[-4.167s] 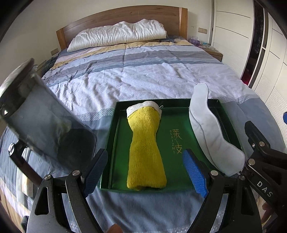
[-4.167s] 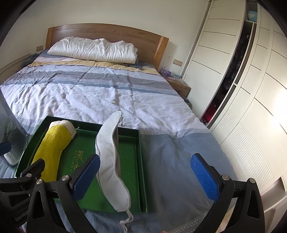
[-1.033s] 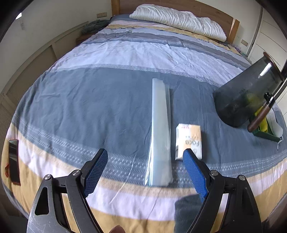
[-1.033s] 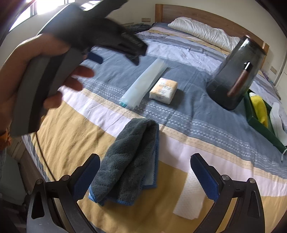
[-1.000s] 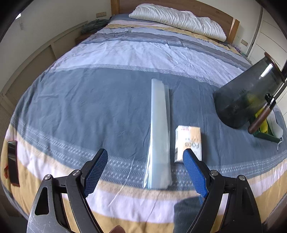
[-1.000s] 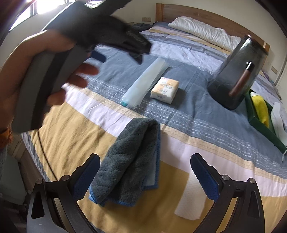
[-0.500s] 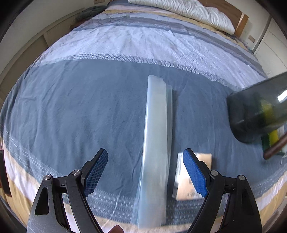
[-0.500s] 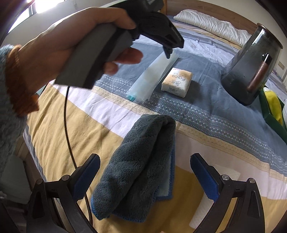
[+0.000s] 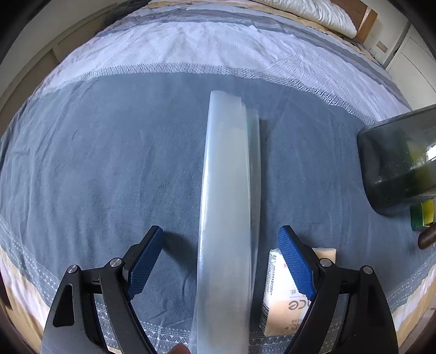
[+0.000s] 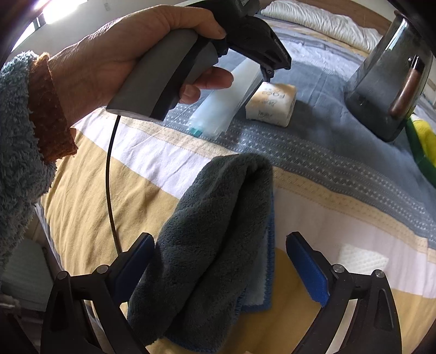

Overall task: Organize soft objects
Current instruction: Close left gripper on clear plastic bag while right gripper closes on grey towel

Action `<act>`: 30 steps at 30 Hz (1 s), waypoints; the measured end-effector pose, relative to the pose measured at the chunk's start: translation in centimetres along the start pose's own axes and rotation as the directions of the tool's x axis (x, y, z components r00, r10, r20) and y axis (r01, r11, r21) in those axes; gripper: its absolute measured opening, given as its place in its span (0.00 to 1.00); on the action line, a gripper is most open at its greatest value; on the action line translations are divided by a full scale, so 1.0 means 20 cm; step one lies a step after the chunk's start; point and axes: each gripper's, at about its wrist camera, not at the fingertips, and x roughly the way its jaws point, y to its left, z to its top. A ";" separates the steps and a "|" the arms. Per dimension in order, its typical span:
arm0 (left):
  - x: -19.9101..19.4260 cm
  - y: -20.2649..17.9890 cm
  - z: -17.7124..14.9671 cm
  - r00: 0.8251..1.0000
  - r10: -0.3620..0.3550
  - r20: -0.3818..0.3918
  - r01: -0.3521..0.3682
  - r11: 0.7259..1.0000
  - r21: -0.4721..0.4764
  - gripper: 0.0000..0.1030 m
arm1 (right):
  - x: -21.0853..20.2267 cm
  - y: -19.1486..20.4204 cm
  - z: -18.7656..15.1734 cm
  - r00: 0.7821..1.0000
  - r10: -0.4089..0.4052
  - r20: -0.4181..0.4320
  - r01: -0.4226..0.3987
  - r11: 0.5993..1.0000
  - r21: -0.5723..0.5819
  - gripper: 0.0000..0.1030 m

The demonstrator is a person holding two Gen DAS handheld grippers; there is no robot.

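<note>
The left gripper (image 9: 220, 261) hangs over the bed (image 9: 109, 152) with its jaws spread wide, and a long clear plastic sleeve (image 9: 226, 207) lies between them, touching neither pad. The sleeve's long axis runs straight away from this camera toward the pillow (image 9: 313, 11), its near end under the gripper and its far end pointing up the bed. Just right of the sleeve, partly behind the right pad, lies a tissue pack (image 9: 291, 296) with its length set the same way. Farther right of the sleeve stands a dark glass jar (image 9: 397, 163), with a strip of green tray (image 9: 417, 217) at its foot.

The right wrist view shows what the left one does not: a folded grey towel (image 10: 207, 245) lies on the yellow band of the bed, nearer the foot than the sleeve. Its long axis runs from the right gripper (image 10: 220, 266) up toward the sleeve (image 10: 218, 109), slanting a little right. The right gripper's jaws are spread, one on each side of the towel's near end; the left pad is at the towel's edge, the right one stands clear. Here too the left hand (image 10: 114, 57) shows around its handle, above the sleeve, and a white paper (image 10: 362, 261) lies right of the towel.
</note>
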 end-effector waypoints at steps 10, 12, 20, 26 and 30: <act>0.06 -0.01 0.06 0.999 0.033 -0.018 -0.032 0.999 0.022 0.79 | 0.06 0.01 0.00 1.000 0.001 -0.022 -0.001 1.000 0.011 0.95; 0.08 -0.03 0.07 0.999 0.037 -0.023 -0.036 0.998 0.041 0.79 | 0.07 0.01 0.00 1.000 0.001 -0.027 -0.001 1.000 0.015 0.95; 0.11 -0.09 0.08 0.998 0.059 -0.025 -0.057 0.995 0.077 0.80 | 0.10 0.02 -0.01 0.999 0.008 -0.034 -0.006 0.999 0.037 0.97; 0.16 -0.13 0.07 0.998 0.056 -0.027 -0.053 0.995 0.084 0.82 | 0.13 0.01 -0.01 0.999 0.003 -0.041 -0.001 0.999 0.041 0.96; 0.18 -0.14 0.06 0.998 0.057 -0.030 -0.054 0.995 0.089 0.84 | 0.14 0.01 0.00 0.999 -0.003 -0.044 0.005 0.999 0.040 0.96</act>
